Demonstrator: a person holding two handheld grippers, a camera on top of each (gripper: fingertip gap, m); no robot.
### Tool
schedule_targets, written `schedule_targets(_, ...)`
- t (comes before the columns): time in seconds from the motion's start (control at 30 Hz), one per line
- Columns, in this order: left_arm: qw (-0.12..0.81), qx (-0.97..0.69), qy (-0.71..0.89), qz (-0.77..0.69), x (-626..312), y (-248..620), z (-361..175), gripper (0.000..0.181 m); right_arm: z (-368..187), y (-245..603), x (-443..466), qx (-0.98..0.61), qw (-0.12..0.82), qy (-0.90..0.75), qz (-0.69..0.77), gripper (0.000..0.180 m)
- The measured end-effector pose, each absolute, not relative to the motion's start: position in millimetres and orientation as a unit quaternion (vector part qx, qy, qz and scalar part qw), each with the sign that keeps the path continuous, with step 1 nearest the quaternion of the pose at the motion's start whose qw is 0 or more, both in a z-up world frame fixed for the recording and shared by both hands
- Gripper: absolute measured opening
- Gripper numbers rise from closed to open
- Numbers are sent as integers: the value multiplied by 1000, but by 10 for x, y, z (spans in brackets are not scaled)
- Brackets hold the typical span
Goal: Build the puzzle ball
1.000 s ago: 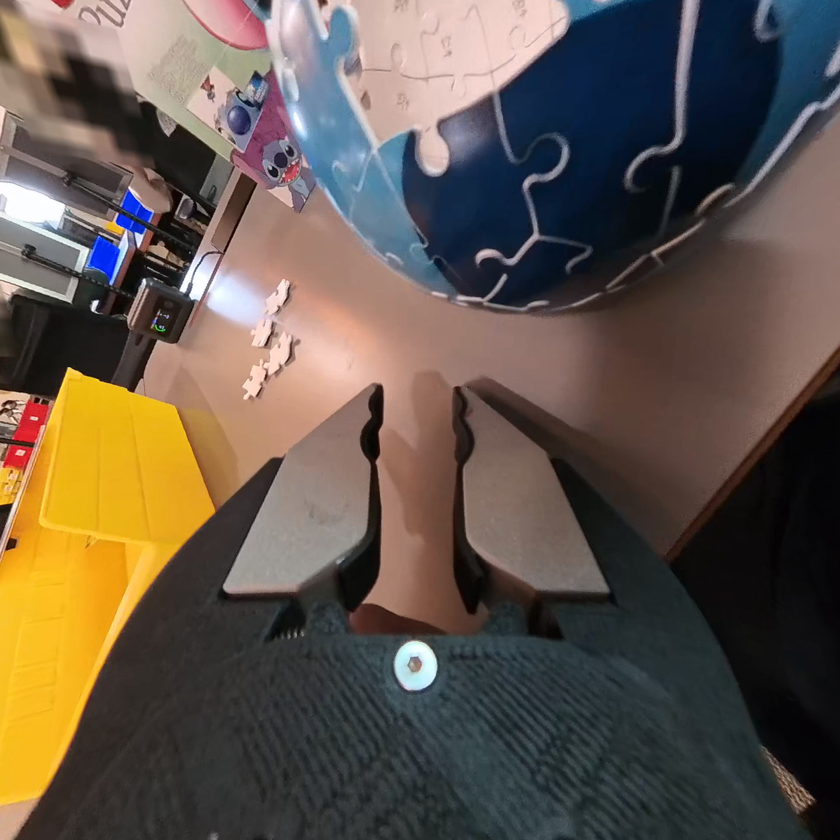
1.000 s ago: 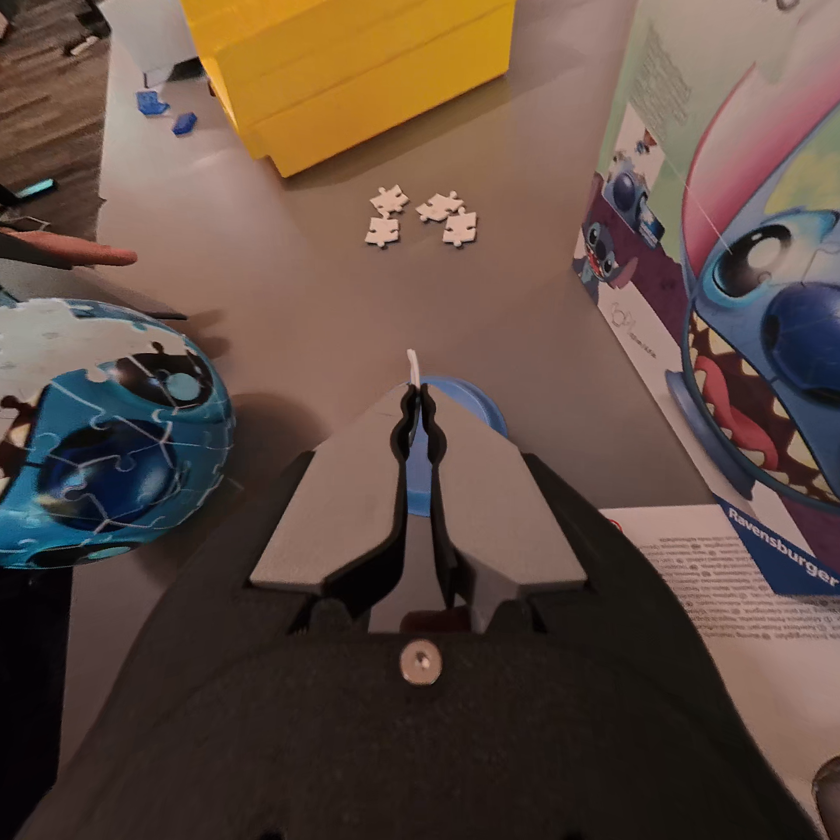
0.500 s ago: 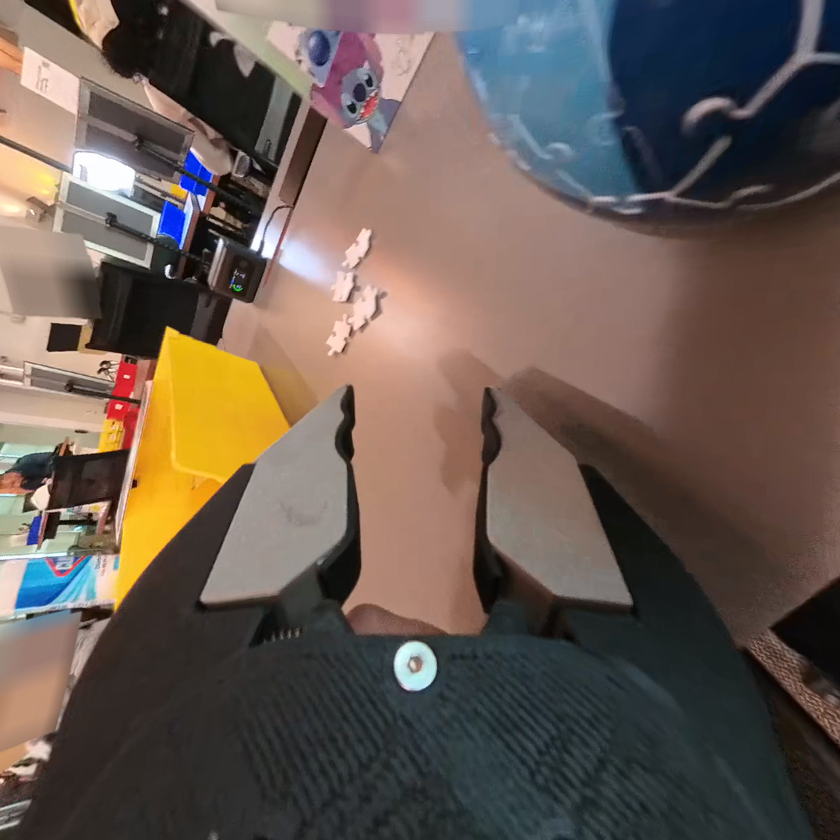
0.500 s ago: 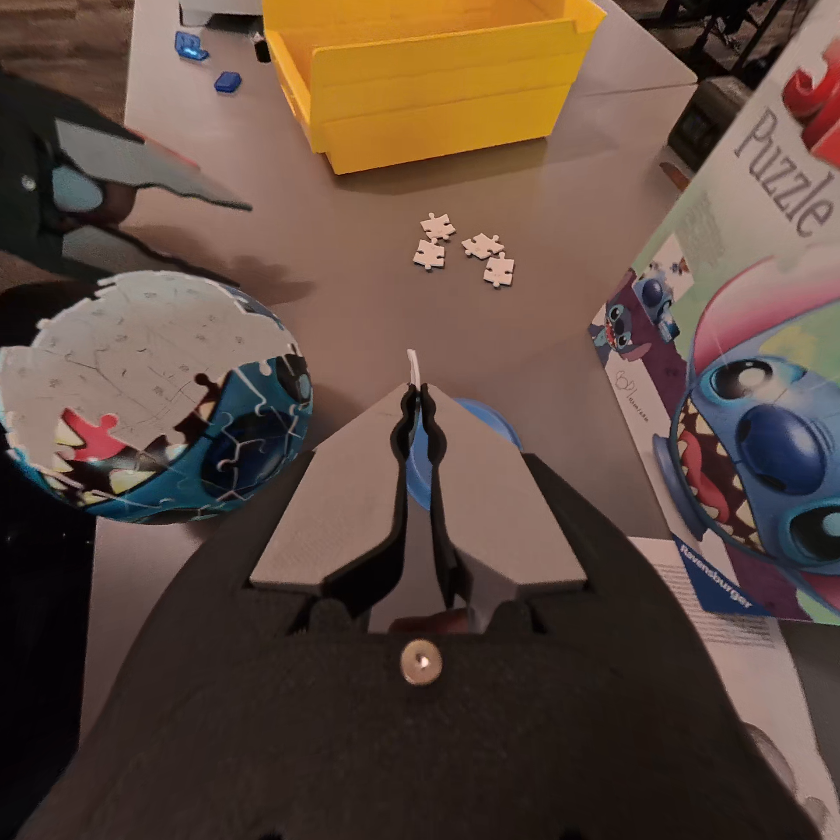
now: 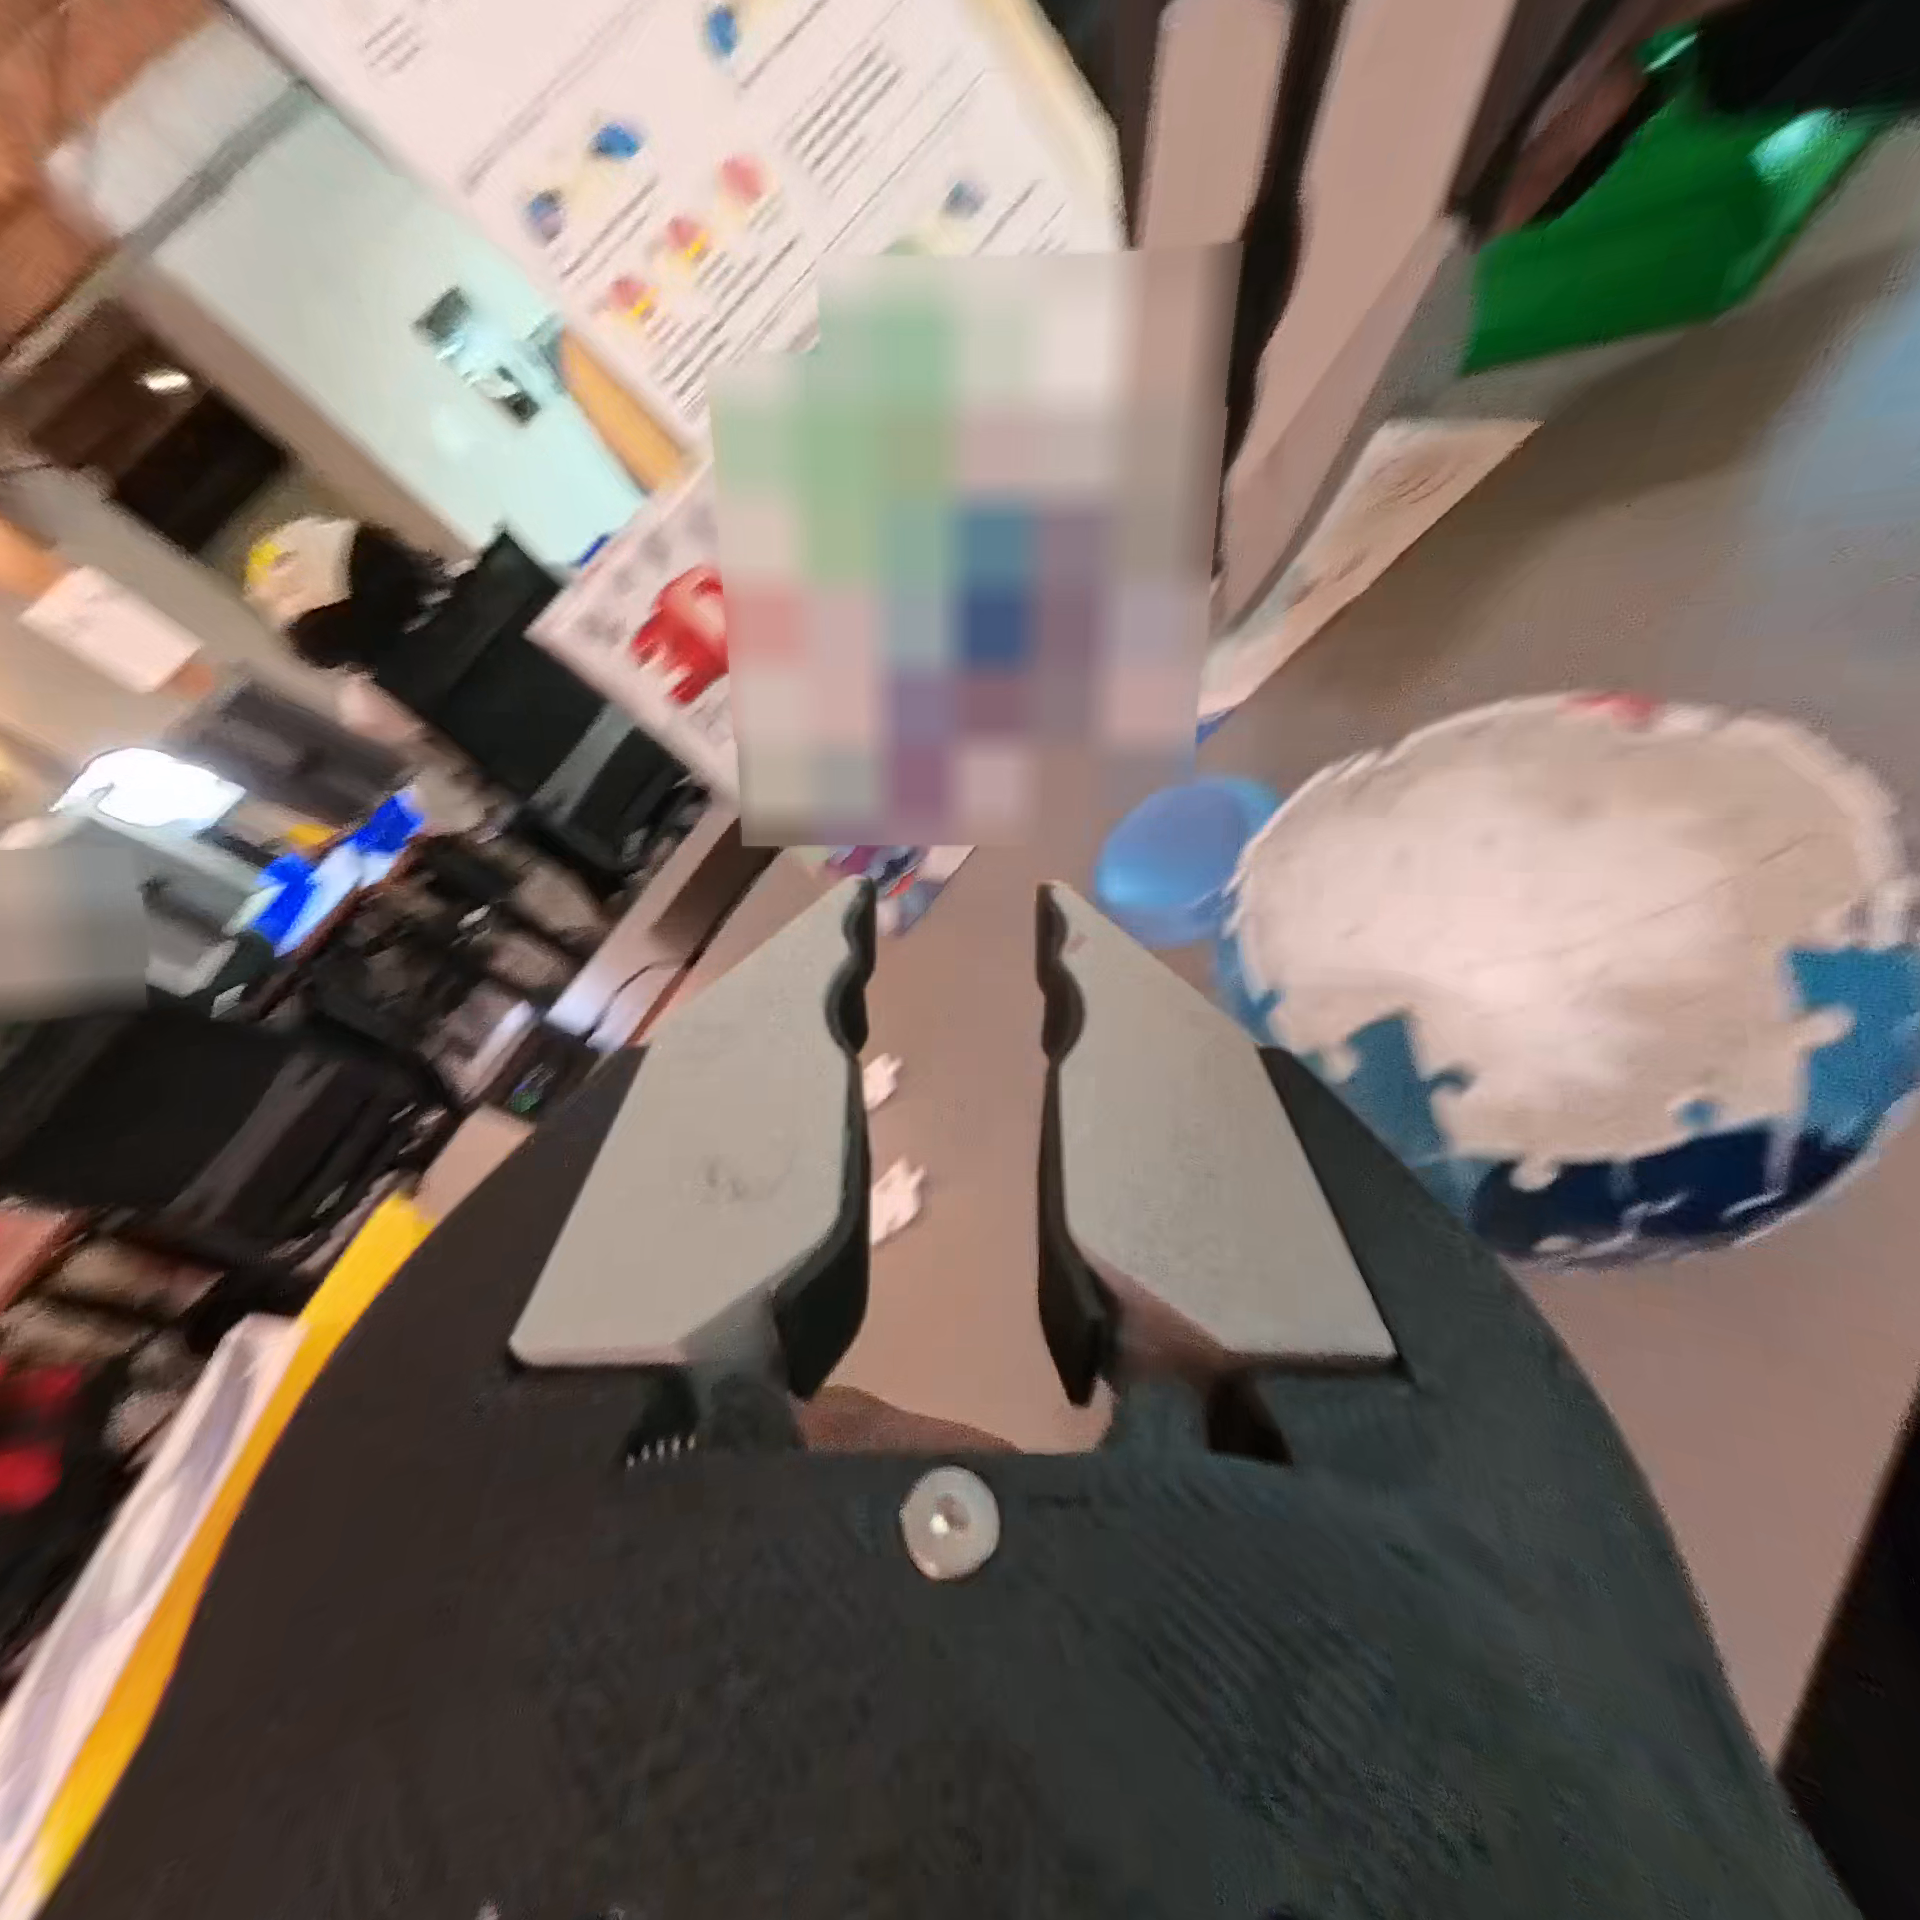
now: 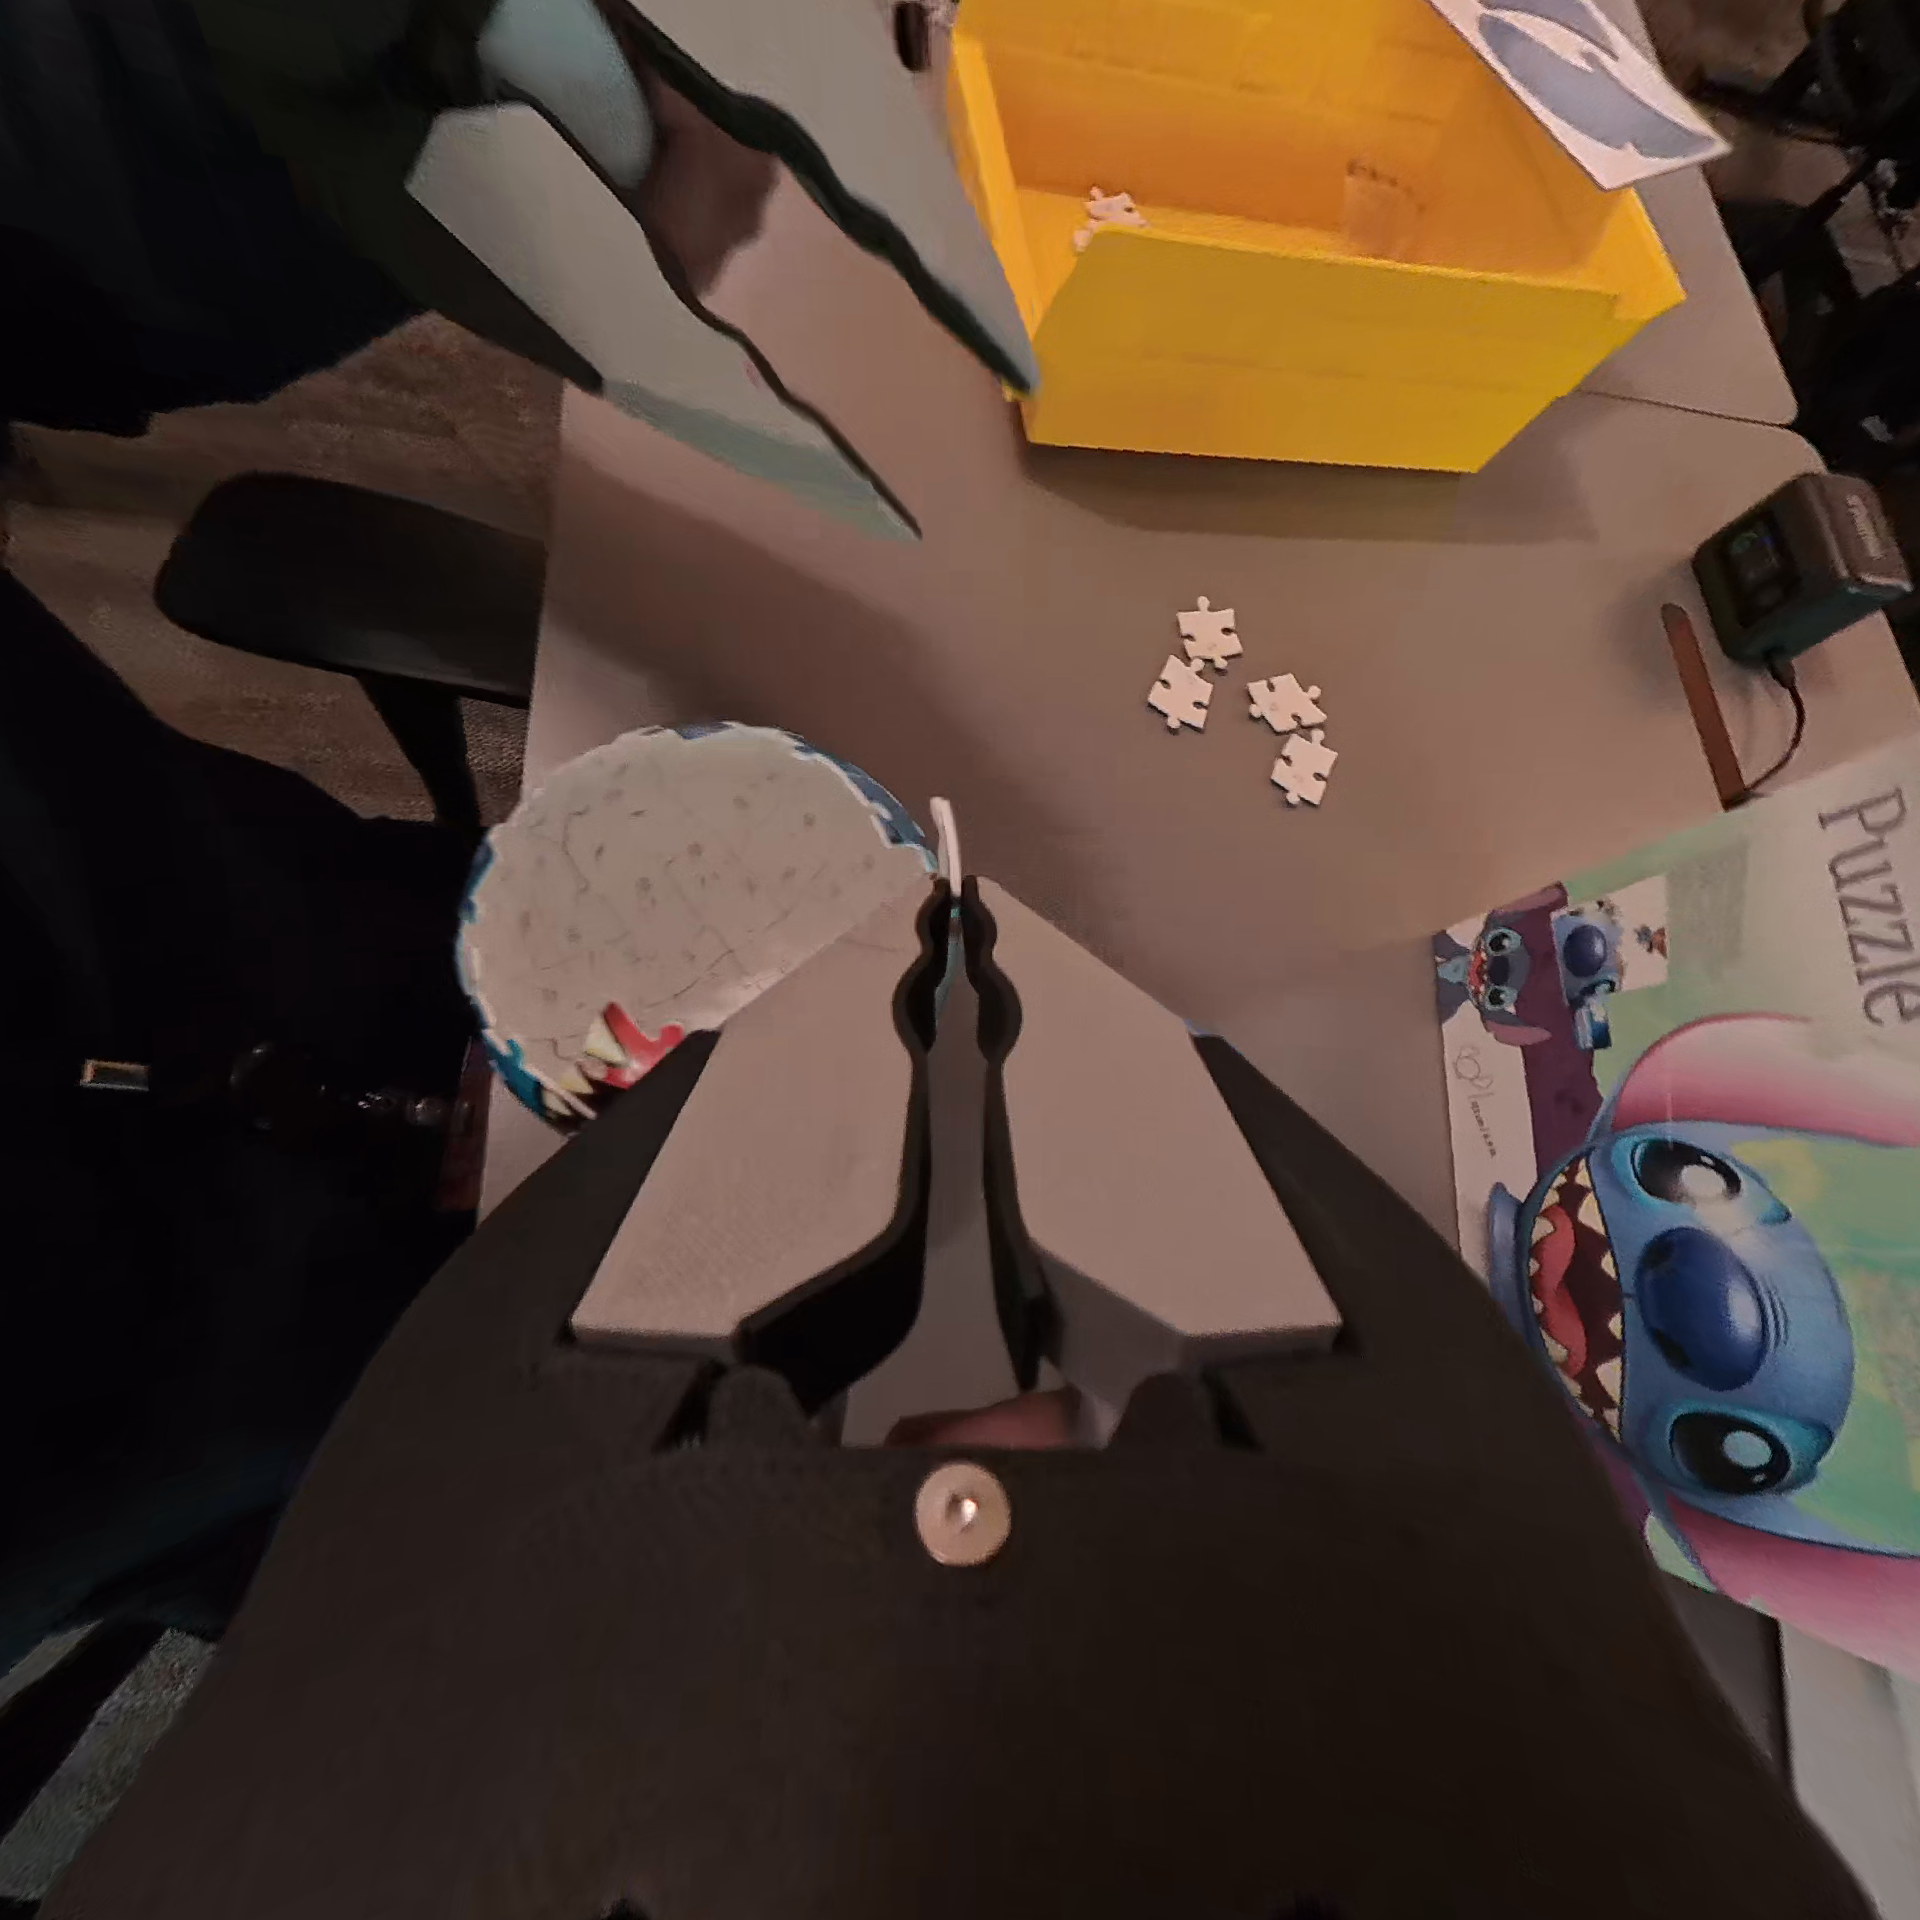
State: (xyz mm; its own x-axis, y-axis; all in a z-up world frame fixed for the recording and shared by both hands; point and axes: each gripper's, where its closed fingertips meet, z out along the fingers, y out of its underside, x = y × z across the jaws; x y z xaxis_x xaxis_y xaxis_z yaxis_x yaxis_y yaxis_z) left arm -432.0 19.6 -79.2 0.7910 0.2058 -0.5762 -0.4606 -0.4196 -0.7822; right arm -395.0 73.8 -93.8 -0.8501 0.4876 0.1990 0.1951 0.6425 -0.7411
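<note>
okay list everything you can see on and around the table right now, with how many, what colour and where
puzzle ball: 1, half built, blue outside, white inside, table's near left
loose pieces: 4, white, mid-table
held piece: 1, white, in right tongs
bin: 1, yellow, far side
puzzle box: 1, blue cartoon picture, right edge
round stand: 1, blue, beside ball
small device: 1, dark, far right
table: 1, grey
left tongs: open, empty
right tongs: shut on held piece

Half-built blue puzzle ball [image 6: 665, 914] lies open side up; four white loose pieces [image 6: 1242, 698] lie well apart.
</note>
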Motion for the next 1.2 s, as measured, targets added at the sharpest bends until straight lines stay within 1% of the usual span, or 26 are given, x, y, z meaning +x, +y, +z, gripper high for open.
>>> schedule_targets(0.1,548,-791,114,248,-4164,482,-800,25,-879,647,-3885,-177,187,-891,373,0)
schedule_targets(0.23,555,-802,134,177,-4042,644,-867,16,-907,645,-3862,-180,183,-895,365,0)
schedule_targets(0.3,559,-803,139,151,-3992,665,-882,8,-929,665,-3866,-185,181,-895,362,0)
schedule_targets(0.43,567,-804,132,119,-3976,666,-861,7,-961,681,-3896,-185,179,-897,360,0)
schedule_targets(0.47,566,-806,131,113,-3982,659,-860,12,-965,685,-3913,-185,180,-897,359,0)
schedule_targets(0.5,564,-808,133,101,-3971,651,-865,21,-969,694,-3934,-186,184,-897,357,0)
schedule_targets(0.57,568,-808,126,90,-3985,645,-838,21,-984,700,-3944,-183,184,-899,353,0)
schedule_targets(0.7,559,-813,141,80,-3946,716,-863,11,-968,657,-3953,-174,186,-899,358,0)
schedule_targets(0.73,556,-814,150,75,-3913,736,-880,3,-957,654,-3963,-174,188,-898,359,0)
schedule_targets(0.77,553,-815,152,80,-3925,755,-889,5,-963,679,-3982,-176,194,-898,352,0)
schedule_targets(0.83,551,-817,149,79,-3961,778,-899,0,-957,710,-3999,-179,202,-896,353,0)
schedule_targets(1.1,555,-820,135,23,-3947,817,-992,1,-1041,754,-3993,-178,193,-899,351,0)
schedule_targets(1.17,545,-829,119,46,-4046,829,-1021,22,-1072,757,-3972,-169,192,-905,340,0)
schedule_targets(1.2,540,-830,126,52,-4055,824,-1030,19,-1061,759,-3990,-169,200,-904,339,0)
